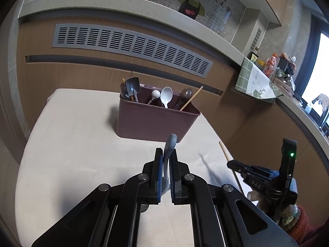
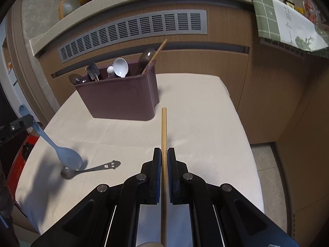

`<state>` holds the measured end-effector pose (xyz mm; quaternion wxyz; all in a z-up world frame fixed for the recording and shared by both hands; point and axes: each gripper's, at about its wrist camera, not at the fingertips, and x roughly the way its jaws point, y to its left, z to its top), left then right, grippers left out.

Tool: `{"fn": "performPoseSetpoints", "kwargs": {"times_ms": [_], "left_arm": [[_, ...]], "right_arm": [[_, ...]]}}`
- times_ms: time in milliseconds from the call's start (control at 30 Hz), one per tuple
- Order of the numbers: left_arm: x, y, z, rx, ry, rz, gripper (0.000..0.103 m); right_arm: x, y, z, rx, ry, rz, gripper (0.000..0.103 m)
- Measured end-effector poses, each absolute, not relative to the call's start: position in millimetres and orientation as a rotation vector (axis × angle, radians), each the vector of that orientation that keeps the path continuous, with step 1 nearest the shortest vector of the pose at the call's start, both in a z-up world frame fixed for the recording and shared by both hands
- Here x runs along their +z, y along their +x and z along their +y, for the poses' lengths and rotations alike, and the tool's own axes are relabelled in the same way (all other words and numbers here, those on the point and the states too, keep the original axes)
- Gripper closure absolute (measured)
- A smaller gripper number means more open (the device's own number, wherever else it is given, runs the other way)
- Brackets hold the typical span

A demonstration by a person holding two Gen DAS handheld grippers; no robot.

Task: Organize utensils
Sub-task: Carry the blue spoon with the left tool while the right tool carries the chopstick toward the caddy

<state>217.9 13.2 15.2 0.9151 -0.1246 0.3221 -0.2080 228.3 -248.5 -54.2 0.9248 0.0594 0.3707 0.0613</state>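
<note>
A maroon utensil holder (image 1: 154,119) (image 2: 121,96) stands at the far side of the white table (image 1: 78,144) (image 2: 201,107), holding several spoons and a chopstick. My left gripper (image 1: 166,154) is shut on the handle of a blue plastic spoon (image 1: 169,150); the right wrist view shows that spoon (image 2: 61,152) hanging bowl-down just above the table. My right gripper (image 2: 164,154) is shut on a wooden chopstick (image 2: 164,131) that points toward the holder; the left wrist view shows this gripper (image 1: 232,163) and chopstick (image 1: 224,150) at the right. A metal spoon (image 2: 86,169) lies on the table under the blue spoon.
A wooden cabinet front with a grey vent grille (image 1: 131,47) (image 2: 131,30) rises behind the table. A green checked cloth (image 1: 255,80) (image 2: 283,16) hangs from the counter at the right, with bottles and jars beyond it. The floor (image 2: 267,160) drops off right of the table.
</note>
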Motion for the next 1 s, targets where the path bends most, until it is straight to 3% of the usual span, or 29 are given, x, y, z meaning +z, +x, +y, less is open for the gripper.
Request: {"fn": "performPoseSetpoints", "kwargs": {"times_ms": [567,700,833,1000], "left_arm": [[29.4,214.8,23.6,-0.434,-0.267,0.631,0.097],[27.7,215.9,24.4,-0.431,-0.274,0.638,0.097],[29.1,214.3,22.8,-0.426,-0.266,0.635,0.097],[34.7,211.6,23.2,-0.422,-0.262,0.626,0.097]], "right_arm": [[-109.3,250.9,-260.6,0.121,0.099,0.974,0.095],[-108.7,256.1,-253.4,0.136,0.064,0.965,0.092],[-106.7,257.6,-248.6,0.129,0.016,0.948,0.098],[-63.9,238.8,-265.7,0.108,0.101,0.793,0.098]]}}
